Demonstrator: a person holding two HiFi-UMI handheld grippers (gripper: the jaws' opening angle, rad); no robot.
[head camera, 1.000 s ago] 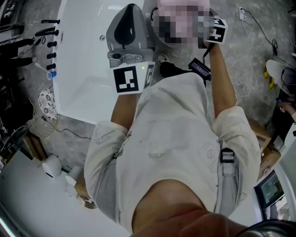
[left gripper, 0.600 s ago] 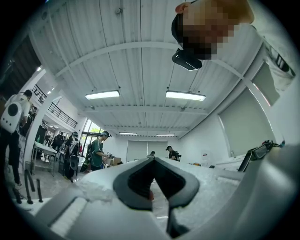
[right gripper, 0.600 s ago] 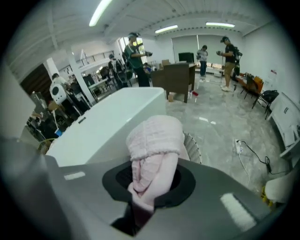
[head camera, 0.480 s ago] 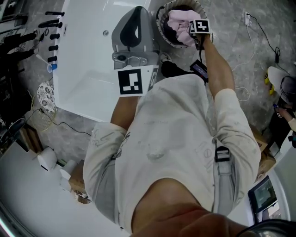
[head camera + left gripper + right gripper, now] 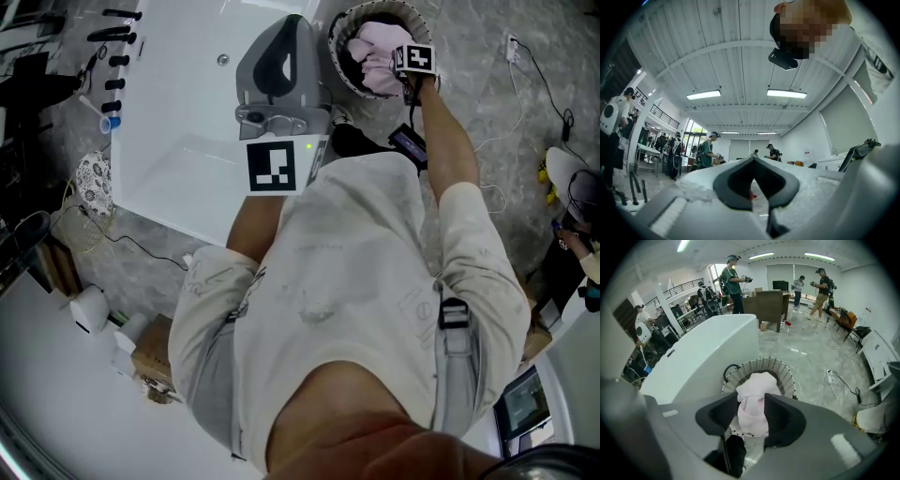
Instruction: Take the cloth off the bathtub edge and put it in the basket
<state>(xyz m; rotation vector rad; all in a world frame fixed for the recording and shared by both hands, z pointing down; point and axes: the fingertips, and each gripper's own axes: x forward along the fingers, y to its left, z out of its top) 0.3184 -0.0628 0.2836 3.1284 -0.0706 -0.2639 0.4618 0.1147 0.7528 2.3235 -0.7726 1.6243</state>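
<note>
- Since the earlier head view, the right claw has been brought down to the basket, and its jaws have just been opening.
- The jaws are now parted partway. The pink cloth fills the gap between the pads, but it is judged to be slack there rather than pinched.
- The left claw is held about level near the bathtub edge, its jaws closed together on nothing.
- The step in hand is judged to be the release: the cloth is off the tub edge and bunched inside the basket, with one fold left up between the jaws.
- Next, a wider opening and a straight lift are called for, so that the cloth is not dragged back out.
- The basket, on the floor just beside the tub end, is seen to hold the cloth over a dark interior. Nothing else in it can be made out.
</note>
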